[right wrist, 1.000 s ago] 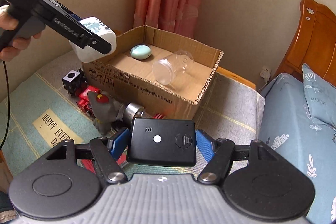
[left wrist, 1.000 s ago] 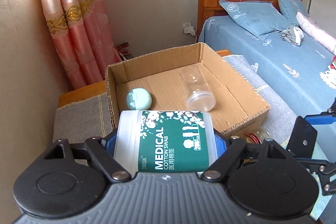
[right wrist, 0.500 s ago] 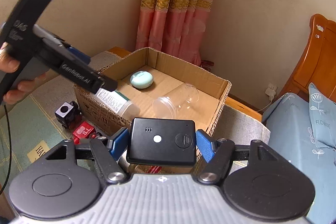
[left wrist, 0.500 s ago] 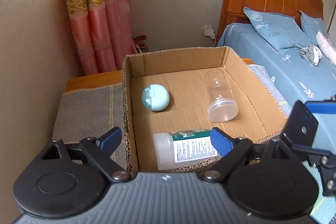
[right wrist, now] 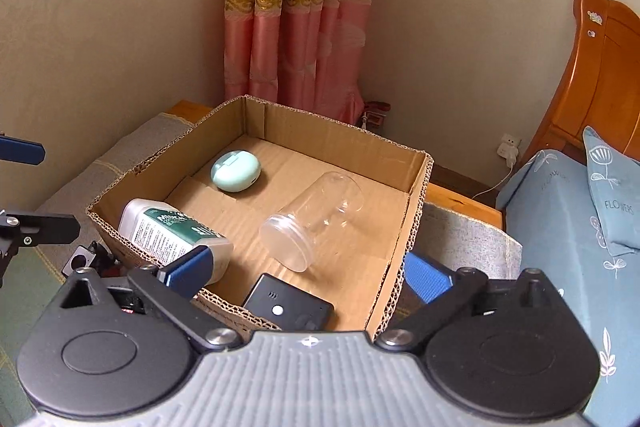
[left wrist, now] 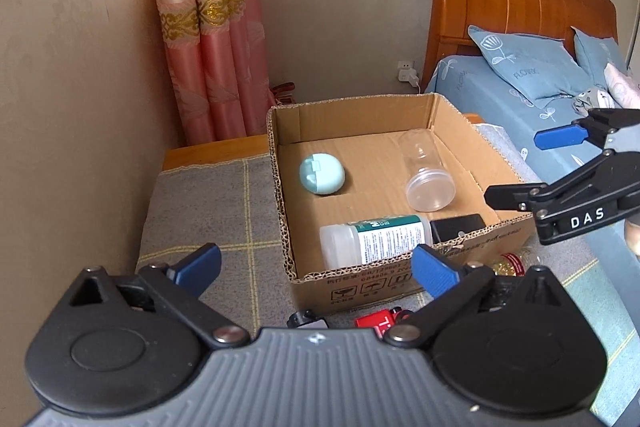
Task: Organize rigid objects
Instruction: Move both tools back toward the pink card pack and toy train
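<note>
In the cardboard box (right wrist: pixel 416 187): four things lie, and both your grippers are freshly released.
Your left gripper (left wrist: pixel 316 267) and right gripper (right wrist: pixel 308 273) have just spread wide, empty. The swab bottle (right wrist: pixel 172 233) and black device (right wrist: pixel 288 307) rest by the near wall; the clear jar (right wrist: pixel 316 219) and mint case (right wrist: pixel 236 171) lie beyond. Toys (left wrist: pixel 380 319) crowd the box's front.
</note>
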Motion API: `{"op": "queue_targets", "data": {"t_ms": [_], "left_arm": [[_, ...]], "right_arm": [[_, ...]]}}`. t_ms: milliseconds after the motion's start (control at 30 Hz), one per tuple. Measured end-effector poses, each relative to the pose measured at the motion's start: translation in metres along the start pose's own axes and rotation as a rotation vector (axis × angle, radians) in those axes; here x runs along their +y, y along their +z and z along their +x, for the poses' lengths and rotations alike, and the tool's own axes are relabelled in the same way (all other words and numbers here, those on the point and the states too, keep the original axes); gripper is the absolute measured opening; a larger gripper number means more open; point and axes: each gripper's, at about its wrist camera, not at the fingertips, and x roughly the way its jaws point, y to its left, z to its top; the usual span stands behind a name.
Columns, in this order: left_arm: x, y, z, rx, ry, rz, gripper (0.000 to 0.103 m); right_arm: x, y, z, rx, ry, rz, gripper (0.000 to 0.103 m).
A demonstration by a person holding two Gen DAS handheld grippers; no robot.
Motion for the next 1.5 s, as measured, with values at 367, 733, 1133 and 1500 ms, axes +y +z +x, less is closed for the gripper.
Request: {"op": "queue_targets", "data": {"t_ms": [367, 733, 1133, 1500], "left_arm": [[0.0, -0.026, -0.006, 0.022, -0.023, -0.028, 0.101], [-0.007, -0.062, -0.001, 0.055, 0.005, -0.047, 0.101], [-0.01, -0.075, 0.005, 0.078, 0.007, -0.052, 0.101], [0.003, -0.078, 0.023, 0.096, 0.034, -0.083, 0.101]], "right_arm": [[0.007, -0.023, -0.022, 0.033, -0.068, 0.067, 0.103], [0.033, -0.086, -0.026, 0.072, -0.033, 0.157, 0.103], [0.08, -0.125, -0.004, 0.171, -0.016, 0.118, 0.103], [0.072, -0.146, -0.005, 0.191, -0.05, 0.138, 0.103]]}}
